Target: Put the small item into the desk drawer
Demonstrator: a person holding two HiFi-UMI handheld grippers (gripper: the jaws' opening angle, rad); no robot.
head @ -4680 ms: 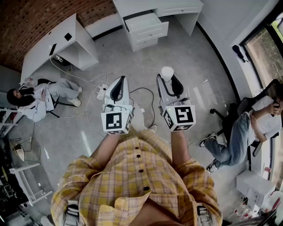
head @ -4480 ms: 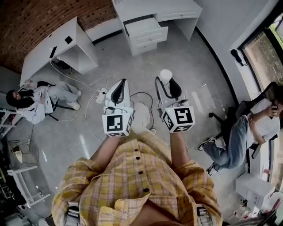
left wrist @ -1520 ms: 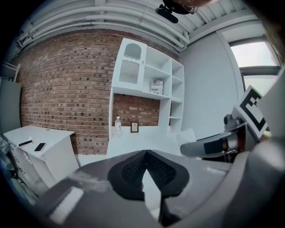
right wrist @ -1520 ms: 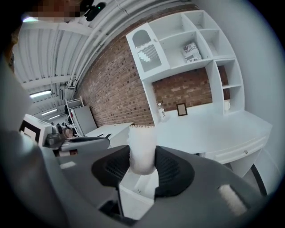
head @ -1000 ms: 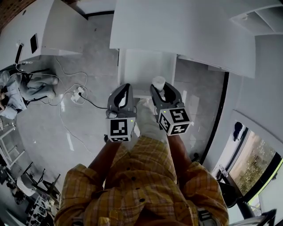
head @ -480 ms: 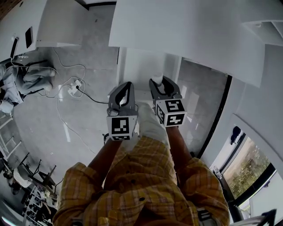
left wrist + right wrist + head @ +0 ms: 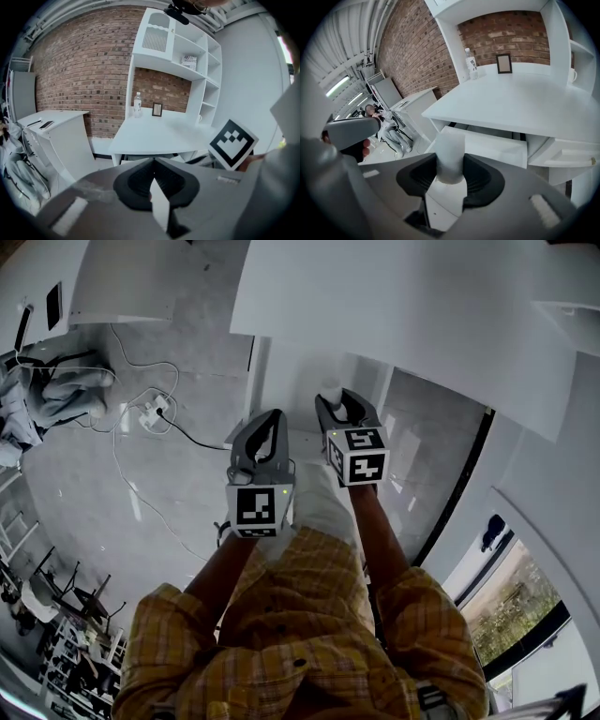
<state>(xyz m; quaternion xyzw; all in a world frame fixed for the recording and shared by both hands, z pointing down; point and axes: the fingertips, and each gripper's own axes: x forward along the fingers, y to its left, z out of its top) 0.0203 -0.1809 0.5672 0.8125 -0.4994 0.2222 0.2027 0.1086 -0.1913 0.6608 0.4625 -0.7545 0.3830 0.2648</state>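
My right gripper (image 7: 336,407) is shut on a small white cylinder (image 7: 328,409), which stands upright between the jaws (image 7: 449,140). Just ahead of it and a little lower, the desk drawer (image 7: 487,140) is pulled out under the white desk top (image 7: 520,103). From the head view the drawer (image 7: 305,381) shows as a pale box below the desk top (image 7: 403,315). My left gripper (image 7: 262,423) hangs beside the right one, its jaws (image 7: 152,161) shut with nothing between them.
A water bottle (image 7: 471,63), a small picture frame (image 7: 504,63) and a cup (image 7: 573,75) stand at the back of the desk. A second white desk (image 7: 56,126) is to the left. A seated person (image 7: 37,399) and a power strip with cables (image 7: 150,413) are on the floor at left.
I have come from mid-room up to the desk. In the last second both grippers edged closer to the drawer, the right one furthest, still holding the cylinder.
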